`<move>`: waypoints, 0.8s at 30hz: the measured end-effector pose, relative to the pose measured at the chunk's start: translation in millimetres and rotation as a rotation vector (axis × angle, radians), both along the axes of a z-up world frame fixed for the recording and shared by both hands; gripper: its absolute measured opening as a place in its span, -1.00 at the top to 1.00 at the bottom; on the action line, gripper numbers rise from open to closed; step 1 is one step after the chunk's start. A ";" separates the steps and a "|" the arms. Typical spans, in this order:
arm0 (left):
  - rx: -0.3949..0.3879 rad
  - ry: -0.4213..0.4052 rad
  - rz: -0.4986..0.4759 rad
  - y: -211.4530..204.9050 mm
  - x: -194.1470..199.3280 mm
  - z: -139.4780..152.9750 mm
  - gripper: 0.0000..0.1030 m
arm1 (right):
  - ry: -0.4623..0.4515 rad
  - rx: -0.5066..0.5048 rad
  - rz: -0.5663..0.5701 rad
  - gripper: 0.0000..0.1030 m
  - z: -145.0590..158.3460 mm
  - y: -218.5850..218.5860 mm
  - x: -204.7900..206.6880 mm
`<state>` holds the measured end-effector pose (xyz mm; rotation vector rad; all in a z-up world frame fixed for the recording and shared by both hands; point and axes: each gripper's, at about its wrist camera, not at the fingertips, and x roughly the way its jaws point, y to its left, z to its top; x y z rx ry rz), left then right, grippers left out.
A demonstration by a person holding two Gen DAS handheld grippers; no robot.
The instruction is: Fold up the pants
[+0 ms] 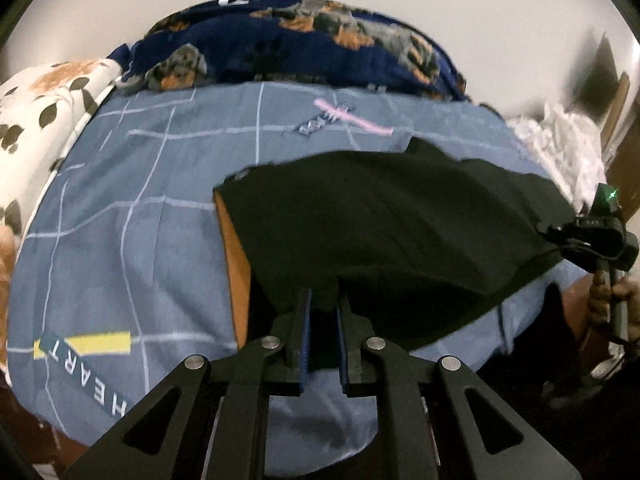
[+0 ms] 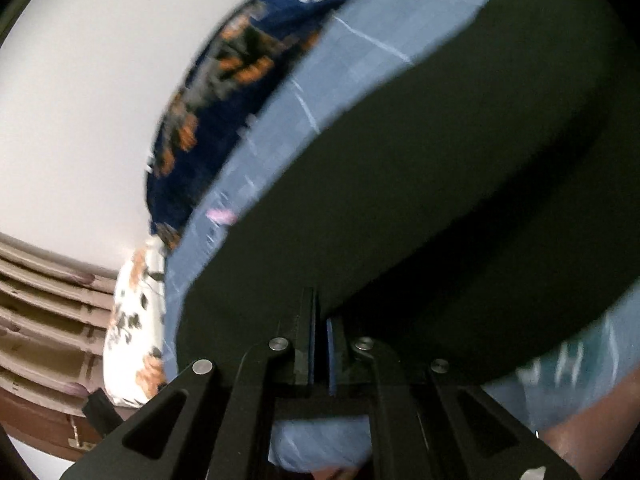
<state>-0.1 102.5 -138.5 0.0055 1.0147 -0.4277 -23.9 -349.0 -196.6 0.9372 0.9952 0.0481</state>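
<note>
Pants (image 1: pixel 384 232), black, hang stretched between the 2 tongs above the blue bedsheet (image 1: pixel 160 208), lifted clear, I'd judge, so one part can be carried over another for a fold. Left gripper (image 1: pixel 323 308) is clenched on the near edge of the cloth, pointing level across the bedsheet. Right gripper (image 2: pixel 320 320) is pinched on another edge, tilted steeply, its view blurred. Beyond the bedsheet's far edge lies a navy dog-print blanket (image 1: pixel 300 40); at its far-left corner, a floral pillow (image 1: pixel 44 92).
</note>
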 end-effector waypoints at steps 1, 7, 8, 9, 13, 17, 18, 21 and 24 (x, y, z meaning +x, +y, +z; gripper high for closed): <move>0.009 -0.001 0.002 1.2 -3.5 -2.9 0.76 | 0.013 0.018 -0.008 0.90 -6.9 -1.5 -5.0; 0.036 0.001 0.016 8.3 -12.4 -13.5 0.72 | 0.011 0.026 -0.002 0.90 -19.1 -2.3 -16.8; 0.043 -0.001 0.016 7.6 -14.0 -14.1 0.72 | 0.012 0.026 -0.001 0.90 -20.7 -2.7 -18.6; 0.053 -0.008 0.014 6.9 -15.6 -13.8 0.69 | 0.016 0.032 -0.002 0.90 -23.4 -3.6 -20.5; 0.113 -0.013 0.015 6.5 -19.2 -11.6 0.59 | 0.035 0.064 -0.008 0.91 -28.7 -2.7 -25.2; 0.173 -0.055 0.058 14.6 -26.4 2.1 -0.08 | 0.029 0.066 -0.005 0.91 -27.1 -0.2 -23.4; 0.179 -0.079 0.085 21.8 -29.2 9.0 -0.19 | 0.028 0.064 -0.003 0.91 -26.2 0.7 -23.2; 0.165 -0.116 0.153 39.5 -30.8 24.2 -0.19 | 0.028 0.075 -0.009 0.91 -25.7 1.4 -22.4; 0.092 -0.153 0.191 45.4 -26.9 47.3 -0.19 | 0.025 0.082 -0.008 0.91 -24.6 2.9 -21.8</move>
